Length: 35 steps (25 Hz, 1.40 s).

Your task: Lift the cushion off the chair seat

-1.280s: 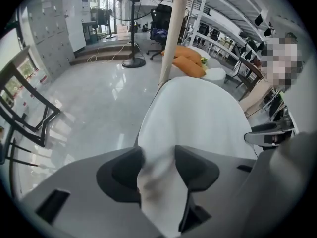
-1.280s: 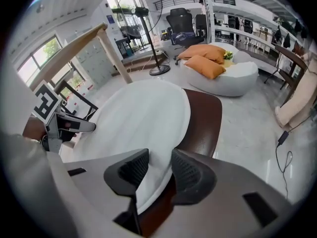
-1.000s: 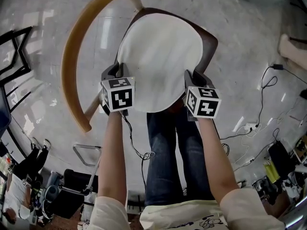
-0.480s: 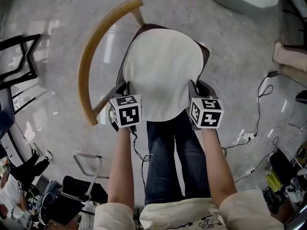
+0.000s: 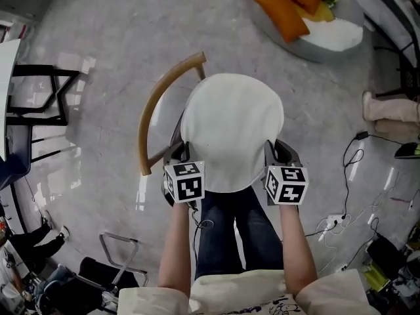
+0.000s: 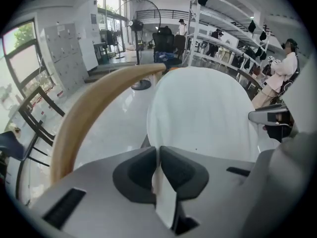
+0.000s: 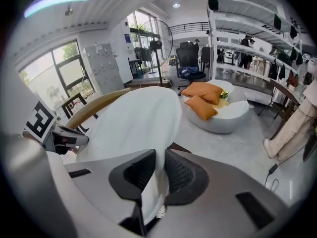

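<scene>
- Keep the fingers of left gripper (image 6: 157,155) and right gripper (image 7: 159,165) pinched narrow on the white seat cushion's (image 5: 231,126) near edge, with the right's just-closed squeeze held.
- Raise both evenly, holding it level above the wooden chair (image 5: 156,107), seemingly already clear of the seat.

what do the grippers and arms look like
The left gripper and right gripper are grey plastic with dark fingers. Each carries a white cube with black square markers. A dark cable hangs from the left one. The sleeves are short, pale cream.
</scene>
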### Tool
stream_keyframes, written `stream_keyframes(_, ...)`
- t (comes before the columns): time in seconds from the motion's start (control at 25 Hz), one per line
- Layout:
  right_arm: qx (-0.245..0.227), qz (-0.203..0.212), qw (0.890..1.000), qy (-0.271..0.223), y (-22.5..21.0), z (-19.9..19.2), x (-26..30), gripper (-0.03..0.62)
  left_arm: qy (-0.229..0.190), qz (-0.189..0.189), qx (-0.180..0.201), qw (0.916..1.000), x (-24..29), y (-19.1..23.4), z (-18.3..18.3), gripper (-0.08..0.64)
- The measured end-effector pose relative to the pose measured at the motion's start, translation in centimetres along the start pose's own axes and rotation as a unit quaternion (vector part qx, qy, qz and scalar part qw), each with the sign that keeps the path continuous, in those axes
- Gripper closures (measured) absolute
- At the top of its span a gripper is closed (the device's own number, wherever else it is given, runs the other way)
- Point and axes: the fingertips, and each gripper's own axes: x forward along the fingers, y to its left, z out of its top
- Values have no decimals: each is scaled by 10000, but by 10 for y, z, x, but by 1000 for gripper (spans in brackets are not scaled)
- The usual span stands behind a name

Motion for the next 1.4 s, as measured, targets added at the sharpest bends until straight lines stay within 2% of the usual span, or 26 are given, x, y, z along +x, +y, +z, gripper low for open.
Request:
stream_keyframes(0.36, -338, 75, 9972, -658, 21, 76, -108, 518, -640, 131, -235, 9976, -124, -6, 45, 516)
stream_keyframes(0.76, -543, 278, 9887, -1366, 49, 146, -204, 518, -1368, 437, -446, 9886, -245, -2, 90, 515)
stream_keyframes(1.08, -823, 500, 9763, -1939, 69, 210, -267, 518, -1926, 719, -548, 9771, -324, 3, 130, 515)
stream_keyframes(1.4, -1023, 749, 9585, -2554, 102, 259, -320, 518, -2540, 978, -643, 9601, -394, 22, 156, 515)
